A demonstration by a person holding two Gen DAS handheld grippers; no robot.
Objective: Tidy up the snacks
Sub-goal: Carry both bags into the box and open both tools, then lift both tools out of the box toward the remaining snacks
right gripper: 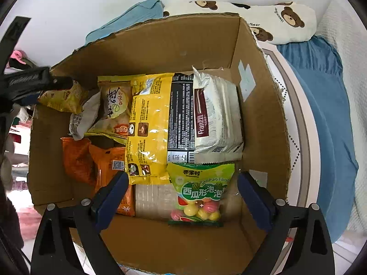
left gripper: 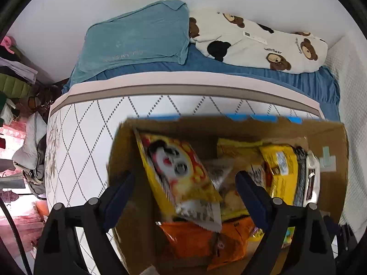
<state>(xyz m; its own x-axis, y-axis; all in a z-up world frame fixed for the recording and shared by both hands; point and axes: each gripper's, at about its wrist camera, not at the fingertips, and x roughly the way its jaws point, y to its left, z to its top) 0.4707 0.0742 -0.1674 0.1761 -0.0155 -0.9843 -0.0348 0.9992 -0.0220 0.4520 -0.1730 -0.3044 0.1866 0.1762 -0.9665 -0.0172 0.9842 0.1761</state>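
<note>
Jaws spread on both grippers above the cardboard box (right gripper: pixel 160 45); green candy bag (right gripper: pixel 201 190) only in right view.

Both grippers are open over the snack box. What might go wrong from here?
1. The yellow packet between the open left gripper fingers is blurred and tilted; it may land on end against the cardboard box wall.
2. The candy bag under the right gripper overlaps other packets and may slide.
</note>
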